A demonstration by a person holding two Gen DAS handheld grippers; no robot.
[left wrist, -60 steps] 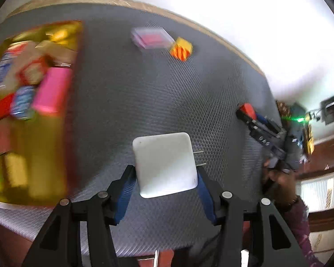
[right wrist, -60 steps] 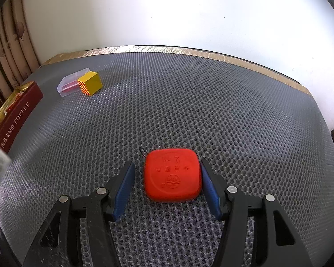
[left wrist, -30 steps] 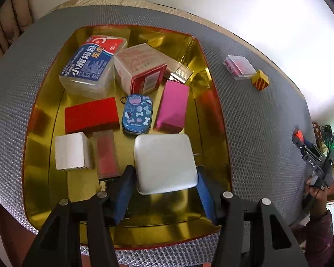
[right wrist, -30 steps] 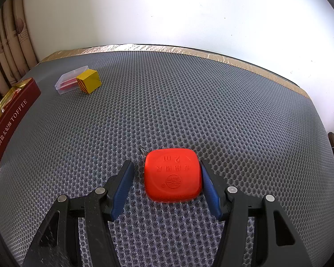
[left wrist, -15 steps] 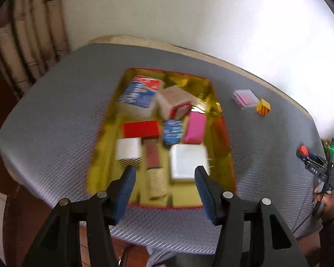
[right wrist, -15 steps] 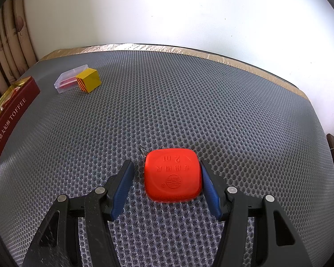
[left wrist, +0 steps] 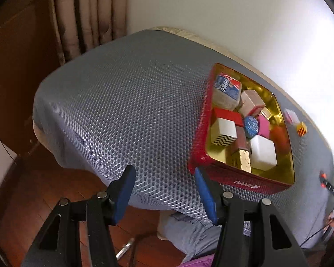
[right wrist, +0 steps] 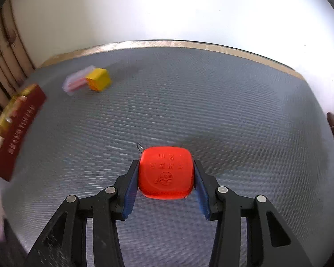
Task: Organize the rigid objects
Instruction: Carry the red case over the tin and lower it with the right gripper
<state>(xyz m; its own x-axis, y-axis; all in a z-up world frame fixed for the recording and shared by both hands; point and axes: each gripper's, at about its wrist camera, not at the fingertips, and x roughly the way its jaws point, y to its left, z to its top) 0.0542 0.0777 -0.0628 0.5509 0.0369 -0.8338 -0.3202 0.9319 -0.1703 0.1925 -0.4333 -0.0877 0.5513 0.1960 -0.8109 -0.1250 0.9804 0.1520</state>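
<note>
Sitting between right gripper (right wrist: 165, 185) jaws, red case (right wrist: 165, 175), pads touching

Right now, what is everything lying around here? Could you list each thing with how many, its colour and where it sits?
Tin: one, red outside, gold inside, on the grey mat.
Small boxes: about ten, white, red, pink, blue, gold, packed in the tin.
Cube: one, yellow, far side of the mat.
Clear case: one, pinkish, touching the cube.
Red case: one, between the right tool's pads.
Left tool: open, empty, beside the tin's corner.
Right tool: shut on the red case.
</note>
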